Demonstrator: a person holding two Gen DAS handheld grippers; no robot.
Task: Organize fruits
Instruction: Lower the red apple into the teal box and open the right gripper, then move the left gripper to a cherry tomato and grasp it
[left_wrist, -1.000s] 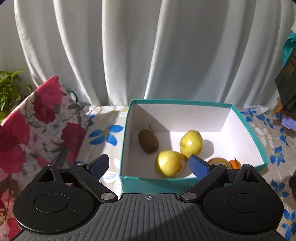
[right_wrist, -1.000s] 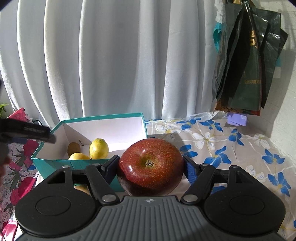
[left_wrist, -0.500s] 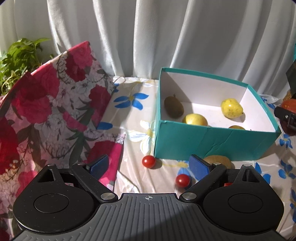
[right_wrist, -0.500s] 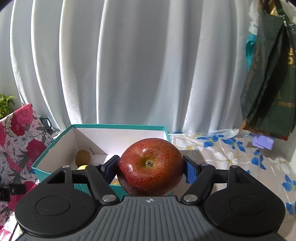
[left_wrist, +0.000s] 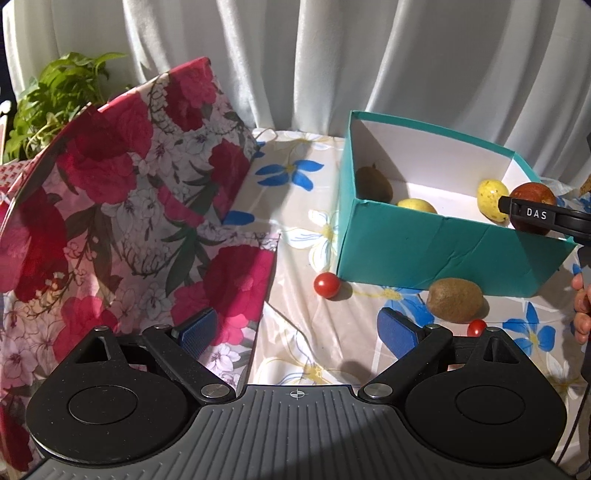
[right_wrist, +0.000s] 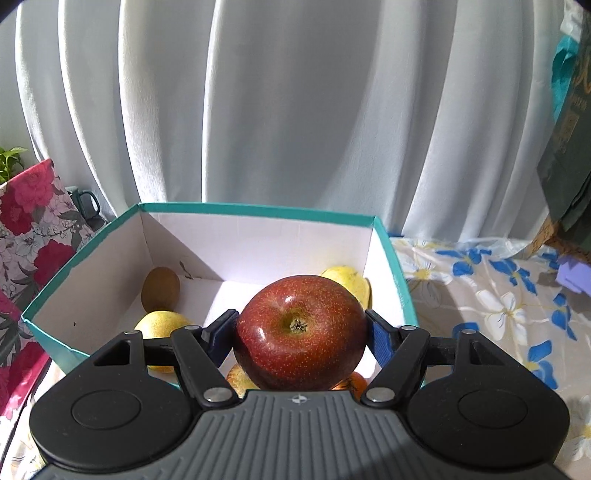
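The right gripper (right_wrist: 300, 334) is clamping a red apple (right_wrist: 300, 332) between its blue pads, one pressing on each side of the fruit, and is holding it over the near part of the teal box (right_wrist: 85, 258). In the left wrist view the same apple (left_wrist: 532, 199) is showing at the box's right end, partly behind a black gripper finger marked DAS.

Inside the box a brown kiwi (right_wrist: 160, 288) is lying at the far left, a yellow pear (right_wrist: 162, 325) is sitting nearer on the left, and a second yellow pear (right_wrist: 351, 280) is resting just behind the apple at the right wall. Bits of two more fruits are peeking out under the apple, too hidden to name.

The left gripper (left_wrist: 299, 332) is hovering with its jaws wide apart and gripping nothing, over the flowered tablecloth (left_wrist: 295, 229). Ahead of it, outside the box, a second kiwi (left_wrist: 454, 300) is lying near the box's front wall, a cherry tomato (left_wrist: 327, 285) is sitting beside the box's near left corner, and another small tomato (left_wrist: 476, 327) is just beside the kiwi. A rose-patterned bag (left_wrist: 122, 206) is filling the left side, with a green plant (left_wrist: 55, 96) behind it
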